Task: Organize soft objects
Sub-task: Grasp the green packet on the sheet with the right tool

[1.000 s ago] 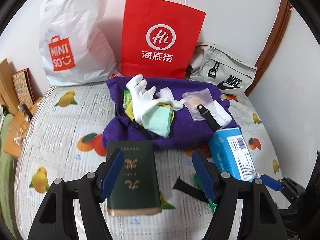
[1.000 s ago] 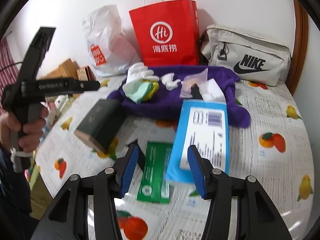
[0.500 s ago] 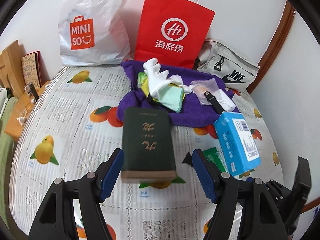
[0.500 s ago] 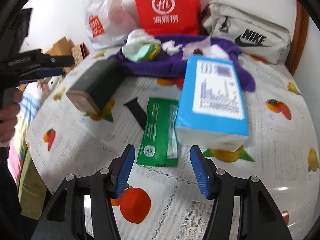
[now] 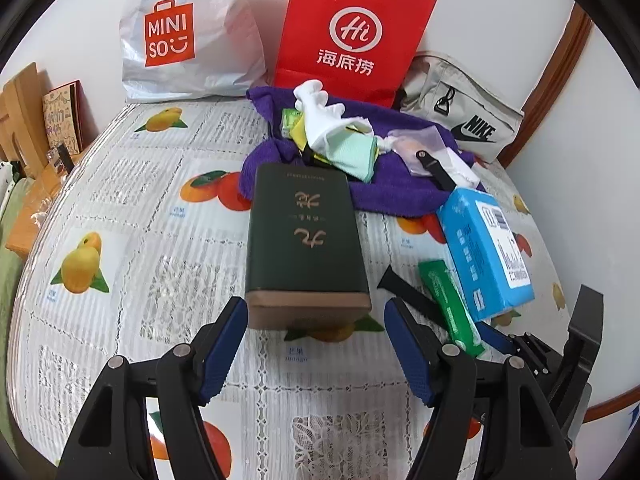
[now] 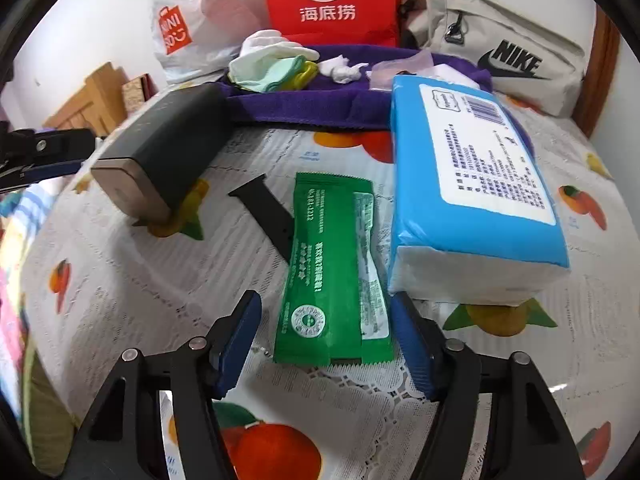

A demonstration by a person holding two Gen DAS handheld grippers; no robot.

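A purple towel (image 5: 392,184) lies at the back of the table with a white glove (image 5: 320,120), a mint cloth (image 5: 352,156) and small plastic bags on it. A blue tissue pack (image 6: 476,184) and a green wipes packet (image 6: 332,276) lie in front. My left gripper (image 5: 316,340) is open and empty, just short of a dark green box (image 5: 306,240). My right gripper (image 6: 326,336) is open and empty, its jaws either side of the near end of the green packet. The towel also shows in the right wrist view (image 6: 340,108).
A red paper bag (image 5: 348,32), a white Miniso bag (image 5: 180,36) and a grey Nike pouch (image 5: 460,112) stand against the back wall. A black strap (image 6: 268,212) lies between the box and the green packet. Wooden items (image 5: 24,120) sit off the table's left edge.
Both grippers have pulled back toward the table's near edge. The green box now lies on the table ahead of the left jaws. The right gripper has dropped low over the green packet.
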